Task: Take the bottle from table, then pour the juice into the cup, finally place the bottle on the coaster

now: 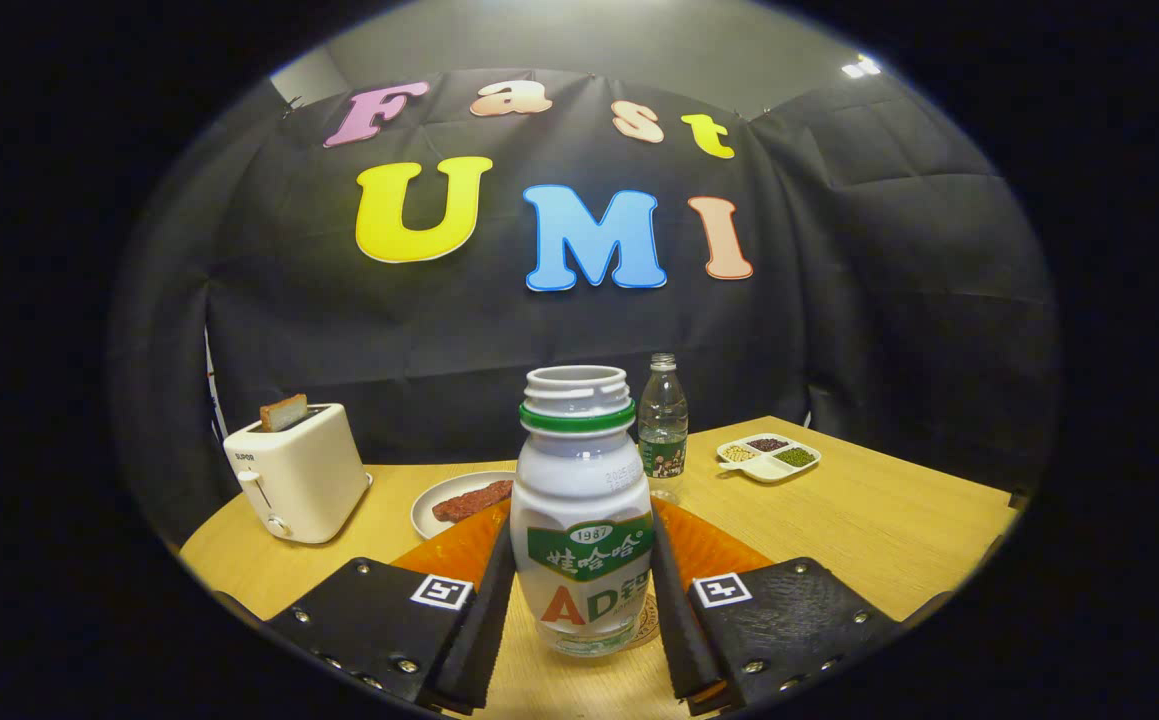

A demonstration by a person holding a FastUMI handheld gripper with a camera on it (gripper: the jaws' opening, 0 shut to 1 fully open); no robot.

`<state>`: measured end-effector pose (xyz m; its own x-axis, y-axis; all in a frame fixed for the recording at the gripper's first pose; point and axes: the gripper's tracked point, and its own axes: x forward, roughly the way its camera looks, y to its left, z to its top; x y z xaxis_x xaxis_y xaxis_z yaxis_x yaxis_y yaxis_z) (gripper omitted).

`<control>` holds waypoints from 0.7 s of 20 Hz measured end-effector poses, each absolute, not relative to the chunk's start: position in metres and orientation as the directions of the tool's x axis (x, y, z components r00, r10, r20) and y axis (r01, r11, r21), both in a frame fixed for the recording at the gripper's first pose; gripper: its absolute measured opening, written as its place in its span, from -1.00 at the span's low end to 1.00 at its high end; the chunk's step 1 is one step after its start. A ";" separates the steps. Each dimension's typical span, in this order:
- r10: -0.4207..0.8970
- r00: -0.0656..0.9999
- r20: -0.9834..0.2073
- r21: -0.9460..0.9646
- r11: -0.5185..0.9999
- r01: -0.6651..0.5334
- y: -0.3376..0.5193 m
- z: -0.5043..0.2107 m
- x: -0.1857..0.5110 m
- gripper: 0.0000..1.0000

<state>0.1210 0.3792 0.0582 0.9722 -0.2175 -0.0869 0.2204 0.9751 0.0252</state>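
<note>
The tongs (pixel 579 600) are clamped on the bottle (pixel 584 520), one finger on each side of its body, so it stays upright with its open neck up. The bottle stands on the desk (pixel 869 520), beside a coaster (pixel 647 622) just behind its base. Behind the bottle an orange tray (pixel 709 550), a plate (pixel 439 500) with a reddish strip and a water bottle (pixel 663 425) are visible.

White bottle (pixel 582 520) with green neck ring and label band, cream toaster (pixel 297 482), seemingly orange mat (pixel 709 550).
</note>
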 end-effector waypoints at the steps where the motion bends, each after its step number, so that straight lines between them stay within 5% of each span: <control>1: -0.219 0.971 -0.095 0.015 0.975 0.222 0.380 0.055 0.122 0.31; 14: -0.227 0.965 -0.134 -0.015 0.974 0.227 0.371 0.019 0.156 0.32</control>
